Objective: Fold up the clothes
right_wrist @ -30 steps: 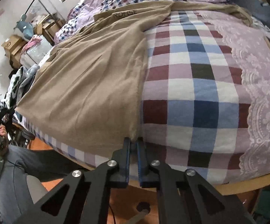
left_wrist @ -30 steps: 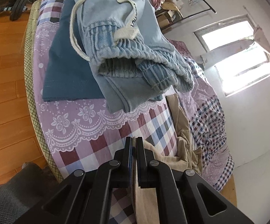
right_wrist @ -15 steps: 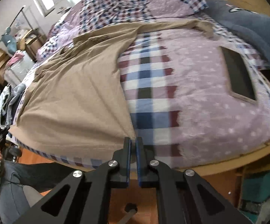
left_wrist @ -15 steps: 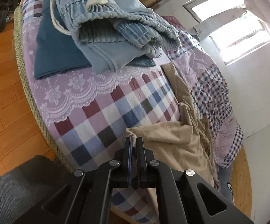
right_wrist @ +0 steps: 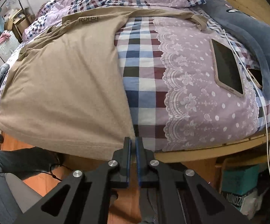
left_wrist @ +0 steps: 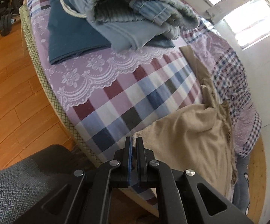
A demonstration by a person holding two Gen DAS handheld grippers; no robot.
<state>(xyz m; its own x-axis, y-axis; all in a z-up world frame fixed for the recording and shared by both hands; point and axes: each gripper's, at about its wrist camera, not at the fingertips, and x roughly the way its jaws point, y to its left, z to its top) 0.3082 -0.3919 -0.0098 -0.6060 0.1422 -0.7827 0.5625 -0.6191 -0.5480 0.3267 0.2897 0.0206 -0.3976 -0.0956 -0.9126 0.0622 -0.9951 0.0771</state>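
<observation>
A tan shirt (right_wrist: 64,85) lies spread across the bed (right_wrist: 142,71), its hem hanging a little over the near edge. The right gripper (right_wrist: 133,140) has its fingers pressed nearly together on the shirt's lower right corner, a thin fold of cloth caught between the blue pads. The left gripper (left_wrist: 134,140) is likewise pinched down, with only a sliver of gap, and the opposite hem corner of the shirt (left_wrist: 191,130) sits between its fingers. From that side the shirt bunches into soft folds and runs away toward the quilt (left_wrist: 234,85) by the wall.

The bedsheet is checked in blue, maroon and white, with lilac lace-print bands. Past the left gripper, further along the bed, light blue jeans (left_wrist: 135,18) with a cord drawstring sit folded on top of a dark blue folded garment (left_wrist: 69,31). To the right of the shirt a phone (right_wrist: 226,69) lies face up on the lilac band, and just beside it a second phone (right_wrist: 255,76) is half tucked under a grey-blue blanket (right_wrist: 252,28), with a white cable (right_wrist: 265,123) trailing off the bed edge. The shirt shows dark lettering near its collar. Below the bed edge is an orange wooden floor (left_wrist: 7,85).
</observation>
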